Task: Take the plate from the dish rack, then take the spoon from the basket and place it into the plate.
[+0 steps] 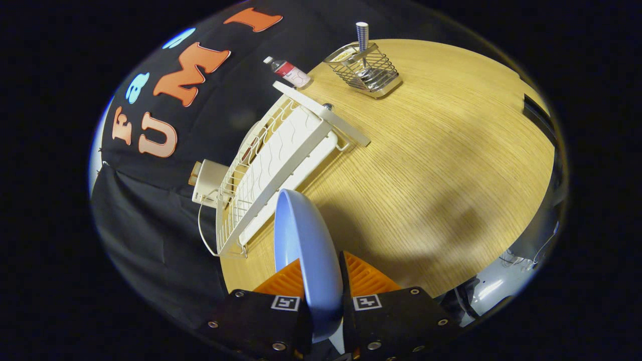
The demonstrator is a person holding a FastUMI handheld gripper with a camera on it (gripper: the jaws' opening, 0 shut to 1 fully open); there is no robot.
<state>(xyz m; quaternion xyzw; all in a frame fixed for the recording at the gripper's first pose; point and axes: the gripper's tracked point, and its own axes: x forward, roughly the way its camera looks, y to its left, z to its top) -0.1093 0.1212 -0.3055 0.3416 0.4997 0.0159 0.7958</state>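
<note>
While the gripper point(323, 281) is clamping the blue plate point(303, 235) by its rim, with one finger on each side, the plate is standing on edge between the fingers, out of the white dish rack point(271, 165) just beyond it. So the first step seems done. The plate is not yet lying on the wooden table point(441, 165). The spoon point(362, 37) is waiting upright in the wire basket point(363, 70) far ahead, untouched.
</note>
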